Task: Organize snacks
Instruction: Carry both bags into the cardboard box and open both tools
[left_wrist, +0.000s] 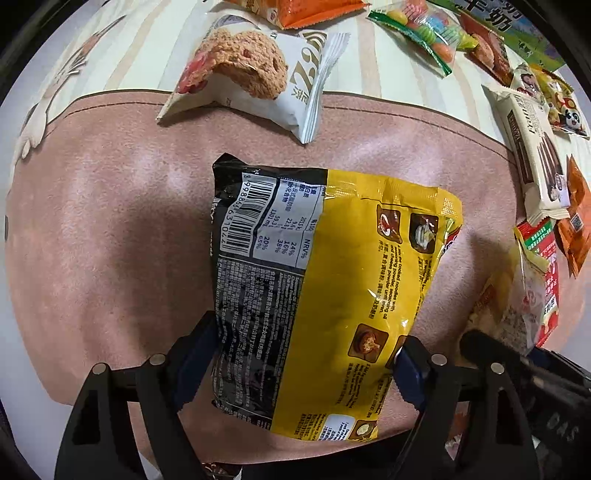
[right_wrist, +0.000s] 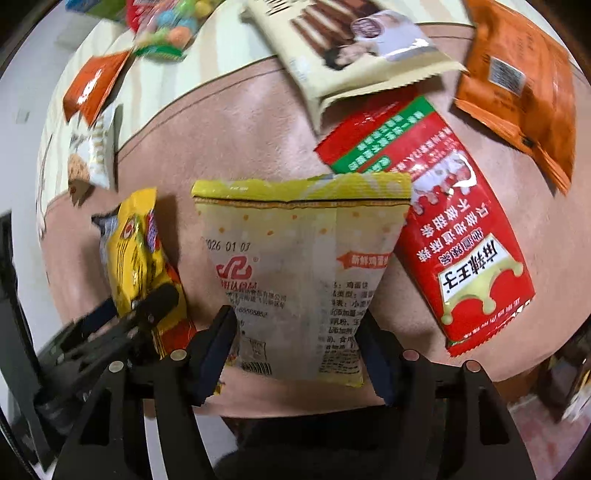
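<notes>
Snacks scattered around; left gripper clamping noodle packet, right gripper clamping pale pouch.

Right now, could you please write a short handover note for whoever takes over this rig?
Left gripper: closed on the yellow-and-black plastic noodle packet, held over the pink mat.
Right gripper: astride the pale yellow foil snack bag; whether its pads press is unclear.
Done: no sorted group is visible.
Left: place both; the red sachet, orange pouch and cookie wrapper lie loose.
</notes>
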